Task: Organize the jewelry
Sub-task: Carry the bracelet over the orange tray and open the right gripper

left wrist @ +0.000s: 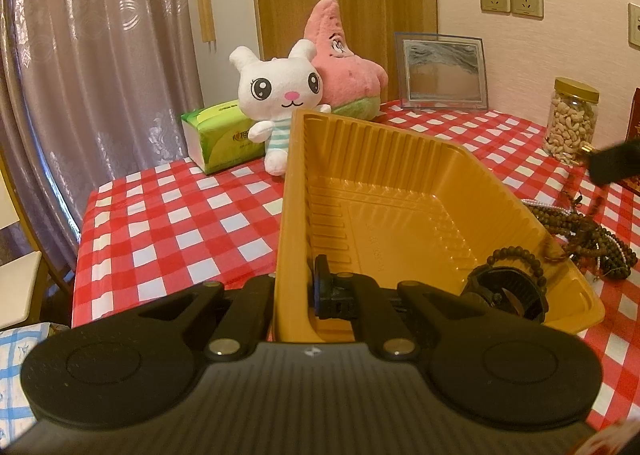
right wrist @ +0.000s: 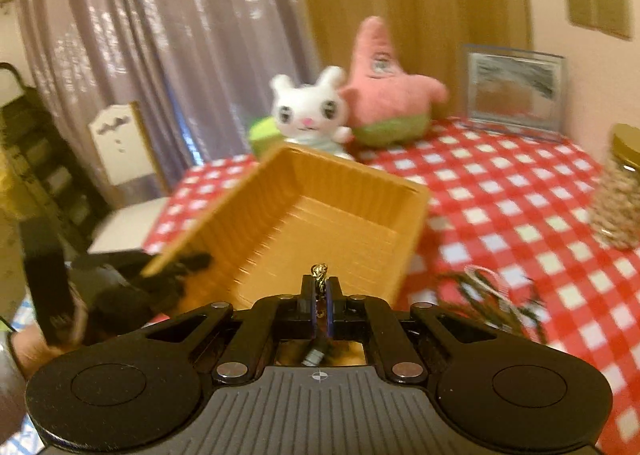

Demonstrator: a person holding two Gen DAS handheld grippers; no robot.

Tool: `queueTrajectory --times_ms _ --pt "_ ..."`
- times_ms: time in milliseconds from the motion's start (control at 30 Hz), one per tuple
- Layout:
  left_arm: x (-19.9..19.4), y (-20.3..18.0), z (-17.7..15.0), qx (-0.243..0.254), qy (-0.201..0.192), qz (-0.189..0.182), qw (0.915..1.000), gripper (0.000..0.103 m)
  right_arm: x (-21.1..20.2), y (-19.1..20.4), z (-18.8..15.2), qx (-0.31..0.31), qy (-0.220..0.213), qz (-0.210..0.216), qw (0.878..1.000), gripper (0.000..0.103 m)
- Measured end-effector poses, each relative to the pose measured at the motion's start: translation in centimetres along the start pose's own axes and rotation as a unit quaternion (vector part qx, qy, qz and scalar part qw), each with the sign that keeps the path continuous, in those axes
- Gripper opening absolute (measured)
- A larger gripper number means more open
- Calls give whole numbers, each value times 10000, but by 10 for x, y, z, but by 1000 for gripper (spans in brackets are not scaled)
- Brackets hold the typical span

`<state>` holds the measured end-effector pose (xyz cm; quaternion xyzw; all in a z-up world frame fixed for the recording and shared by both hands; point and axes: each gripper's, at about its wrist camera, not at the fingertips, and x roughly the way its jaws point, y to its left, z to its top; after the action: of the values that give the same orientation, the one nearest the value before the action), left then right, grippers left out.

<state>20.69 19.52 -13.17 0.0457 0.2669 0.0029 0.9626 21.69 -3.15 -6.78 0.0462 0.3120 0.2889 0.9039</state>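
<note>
Your left fingers (left wrist: 320, 287) are clamped on the near wall of the yellow plastic tray (left wrist: 400, 191), one inside and one outside, so your left gripper (left wrist: 294, 291) pinches the rim and holds the tray tilted, its left side raised off the red-and-white checked tablecloth (left wrist: 180, 215). That gripper points forward and somewhat downward across the table. Inside the tray, at its low right corner, lie a dark bead bracelet (left wrist: 516, 255) and a black round piece (left wrist: 504, 291). Just right of the tray, on the cloth, sits a tangle of brown bead strings (left wrist: 592, 235).

Your right gripper (right wrist: 320, 291) is pressed together on a small gold chain (right wrist: 320, 271), whose end sticks up above the closed fingertips. It aims downward at the tray's open mouth, held above the near edge; whether it touches the rim, you cannot tell from this blurred view. Behind the tray stand a white rabbit toy (left wrist: 280, 95) and a pink star toy (left wrist: 340, 59).
</note>
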Motion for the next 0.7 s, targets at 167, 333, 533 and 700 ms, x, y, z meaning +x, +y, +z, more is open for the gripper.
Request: queueTrajectory --times_ms 167,333,533,700 --pt "-2 1 -2 -37 5 19 10000 3 23 23 6 -117 62 396 9991 4" --pt "-5 6 -4 -88 35 60 9999 3 51 38 -1 -220 350 589 9974 4" --pt "-5 14 -6 -194 101 116 9997 3 80 44 -17 -232 772 612 9949 5" --pt "-5 17 -6 -205 102 128 9997 4 84 45 -19 -266 891 624 9937 10"
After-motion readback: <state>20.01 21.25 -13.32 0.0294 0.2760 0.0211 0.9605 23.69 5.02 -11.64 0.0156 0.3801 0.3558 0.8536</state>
